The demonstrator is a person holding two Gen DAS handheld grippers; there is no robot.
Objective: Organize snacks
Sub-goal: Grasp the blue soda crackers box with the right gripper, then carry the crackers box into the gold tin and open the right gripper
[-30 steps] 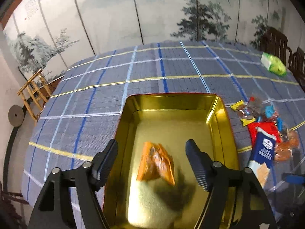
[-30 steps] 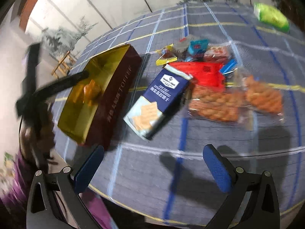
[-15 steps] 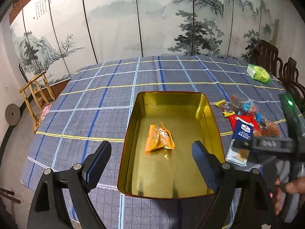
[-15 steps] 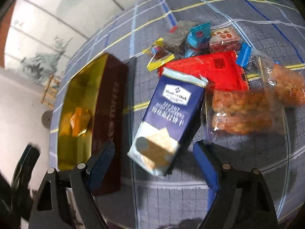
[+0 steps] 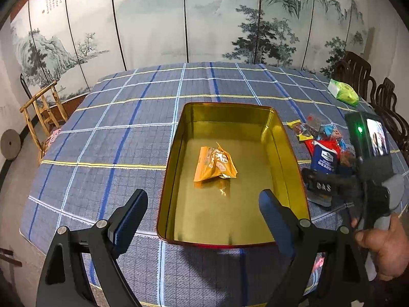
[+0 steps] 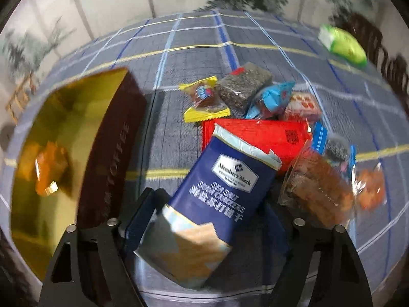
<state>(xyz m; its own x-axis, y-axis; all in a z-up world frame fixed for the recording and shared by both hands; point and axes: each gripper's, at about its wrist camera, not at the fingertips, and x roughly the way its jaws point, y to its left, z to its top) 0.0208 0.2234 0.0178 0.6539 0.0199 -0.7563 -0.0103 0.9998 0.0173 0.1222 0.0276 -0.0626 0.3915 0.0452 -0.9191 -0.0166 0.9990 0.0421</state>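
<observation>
**Right tongs closing around the cracker pack**

At the bottom of the right wrist view, the right tongs (image 6: 204, 220) straddled the lower end of the blue cracker pack (image 6: 217, 197), which lay tilted between the two fingers. The jaws were closing on it, though whether the pads already pressed its sides could not be told. Just beyond, in mid-frame, lay the red packet (image 6: 255, 133), with small wrapped sweets above it and bags of orange snacks (image 6: 317, 192) to the right.

In the left wrist view, the left tongs (image 5: 202, 220) hung released and empty at the lower edge, over the near end of the gold tin (image 5: 288, 148). The orange packet (image 5: 213, 163) lay on the tin's floor, farther up the frame. A green packet (image 5: 343, 93) sat at the upper right.
</observation>
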